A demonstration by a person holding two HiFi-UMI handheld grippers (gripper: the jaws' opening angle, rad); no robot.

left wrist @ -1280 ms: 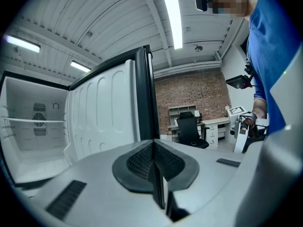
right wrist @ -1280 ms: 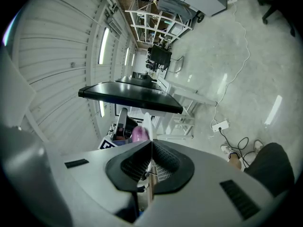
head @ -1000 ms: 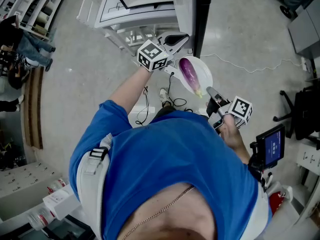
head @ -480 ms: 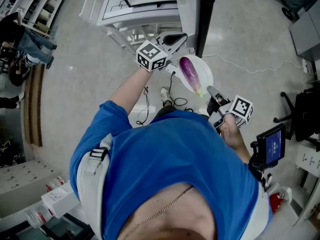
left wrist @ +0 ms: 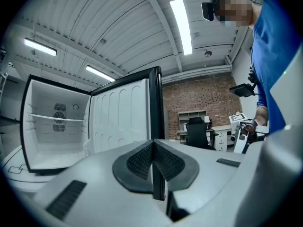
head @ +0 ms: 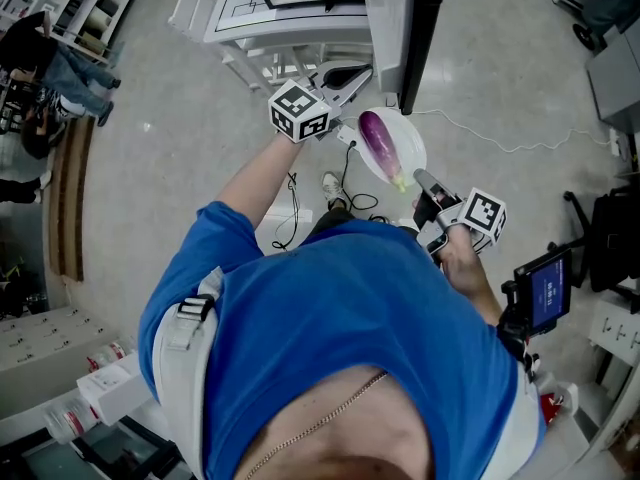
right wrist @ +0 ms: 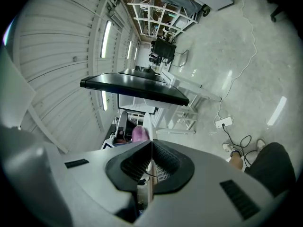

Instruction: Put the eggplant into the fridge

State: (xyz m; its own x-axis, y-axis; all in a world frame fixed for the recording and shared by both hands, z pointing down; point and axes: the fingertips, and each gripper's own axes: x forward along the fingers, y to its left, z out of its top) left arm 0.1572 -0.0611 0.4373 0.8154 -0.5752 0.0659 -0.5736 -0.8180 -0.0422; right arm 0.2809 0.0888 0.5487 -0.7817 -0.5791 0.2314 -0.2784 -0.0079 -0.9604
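While nearly level, right gripper [head: 421,181], fingers [right wrist: 135,162] on plate [head: 411,148]

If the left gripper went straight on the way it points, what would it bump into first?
Most likely the open fridge door: the left gripper, shut and empty, aims at its white inner side near the black edge. Nothing shows in between, though depth is hard to judge.

The fridge [head: 290,13] is cut off by the head view's top edge. In the right gripper view only a purple bit of the eggplant [right wrist: 139,134] shows beside the edge-on plate [right wrist: 147,122]; the right gripper [right wrist: 150,146] hides the rest.
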